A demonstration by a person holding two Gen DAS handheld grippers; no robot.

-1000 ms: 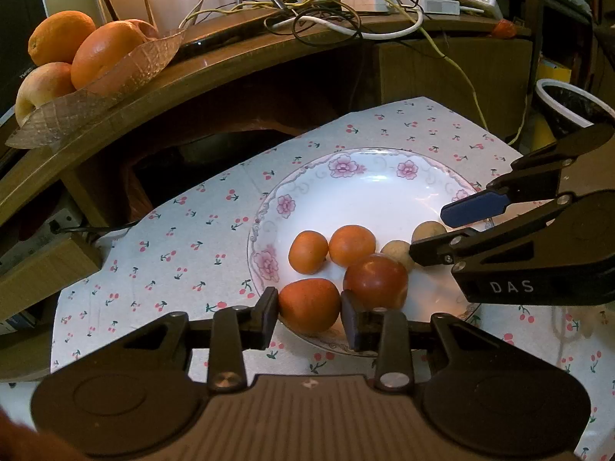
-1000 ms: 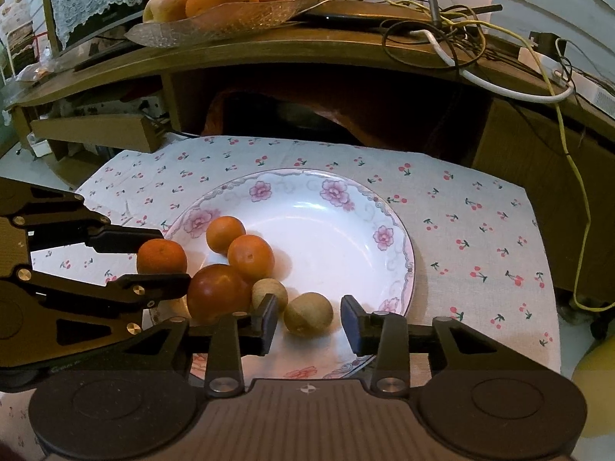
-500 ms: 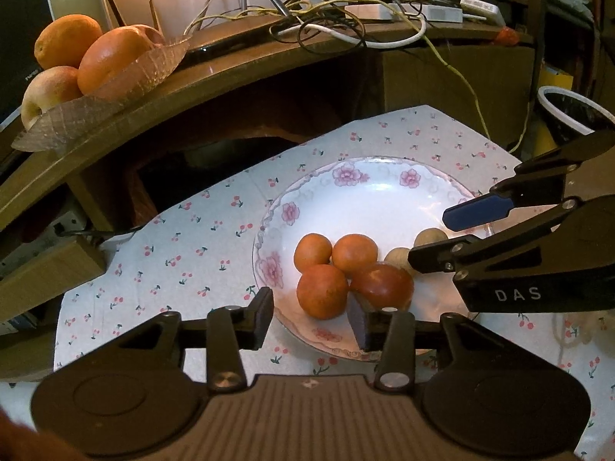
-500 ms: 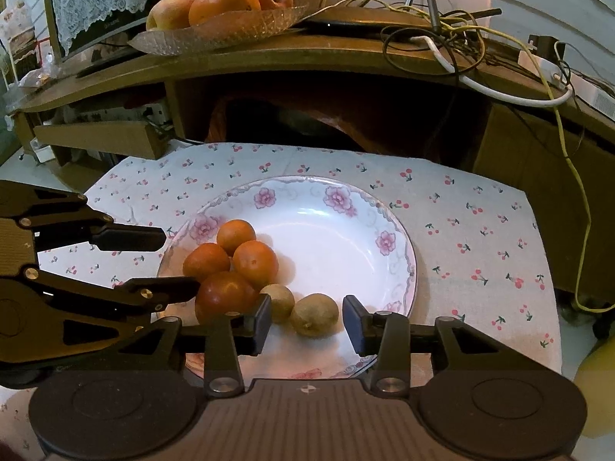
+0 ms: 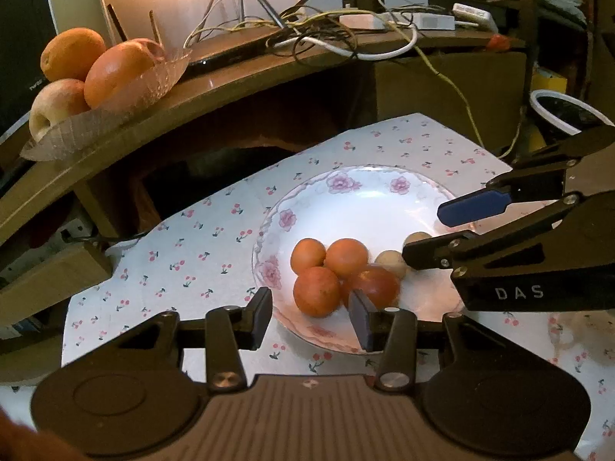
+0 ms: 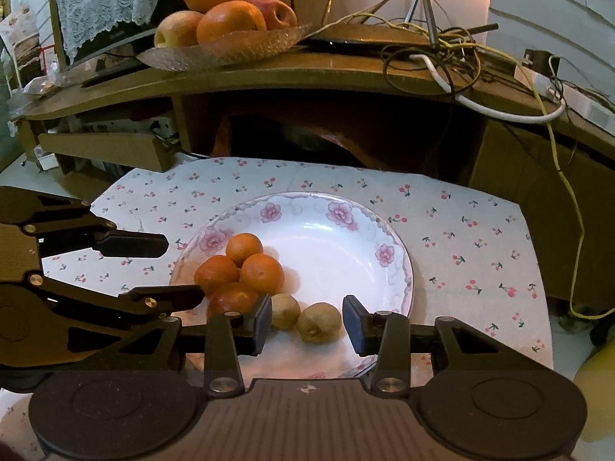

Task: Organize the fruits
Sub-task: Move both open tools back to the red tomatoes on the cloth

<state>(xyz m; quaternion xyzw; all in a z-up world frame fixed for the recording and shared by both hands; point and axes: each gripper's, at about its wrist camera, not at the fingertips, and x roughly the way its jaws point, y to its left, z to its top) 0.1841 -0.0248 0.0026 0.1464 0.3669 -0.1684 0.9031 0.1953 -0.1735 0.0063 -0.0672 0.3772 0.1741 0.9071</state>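
You're backing your left gripper [image 5: 311, 317] off now, jaws just opened and holding nothing, and the small round orange mandarin [image 5: 316, 291] it let go is sitting in the flowered white china plate [image 5: 369, 188], touching its two mates and the dark red fruit [image 5: 374, 285]. Your right gripper [image 6: 306, 324] is hovering part-open, empty, around the brown kiwi [image 6: 319, 322]. I'd judge that one's your next pick.
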